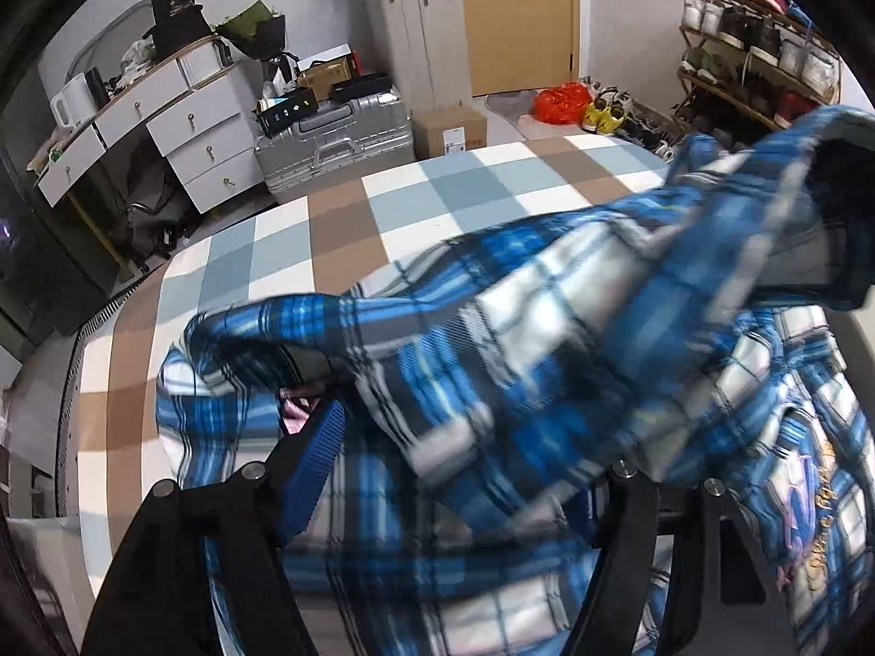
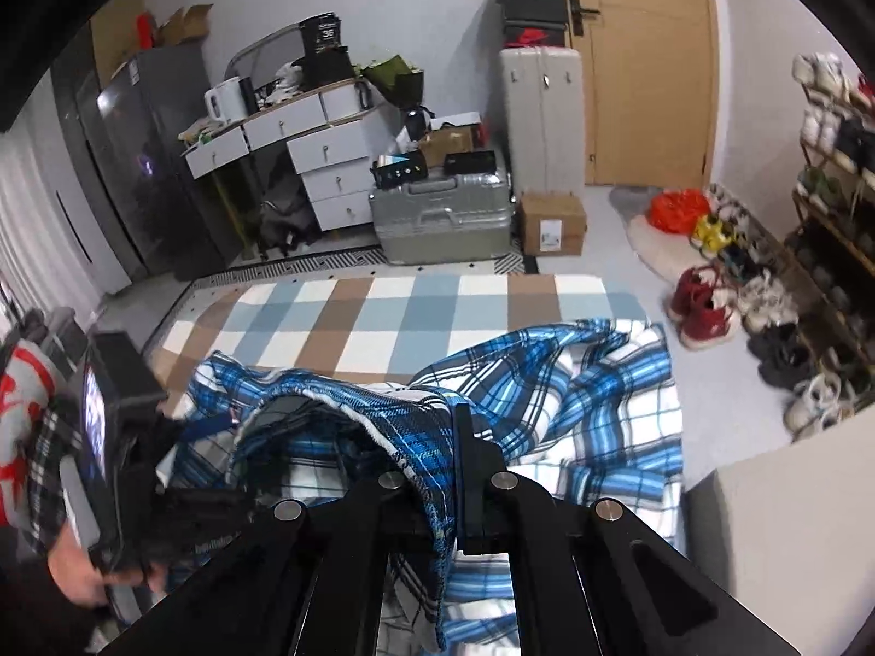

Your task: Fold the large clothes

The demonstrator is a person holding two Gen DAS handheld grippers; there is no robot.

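A large blue-and-white plaid shirt [image 1: 547,339] lies rumpled on the checked bedspread [image 1: 383,208]. In the left wrist view my left gripper [image 1: 473,448] stands open and wide over it. Its blue-padded left finger [image 1: 322,432] is bare, and loose cloth is draped over the right finger. In the right wrist view my right gripper [image 2: 445,437] is shut on a raised fold of the shirt [image 2: 590,415], and the edge hangs down between the fingers. The left gripper [image 2: 213,459] shows at the left, held by a hand [image 2: 76,574].
Beyond the bed's far edge stand a silver suitcase [image 2: 443,218], a white drawer unit [image 2: 328,164], a cardboard box [image 2: 552,224] and an upright case [image 2: 541,115]. A shoe rack [image 2: 836,175] and loose shoes line the floor at the right. Bare bedspread [image 2: 383,317] lies past the shirt.
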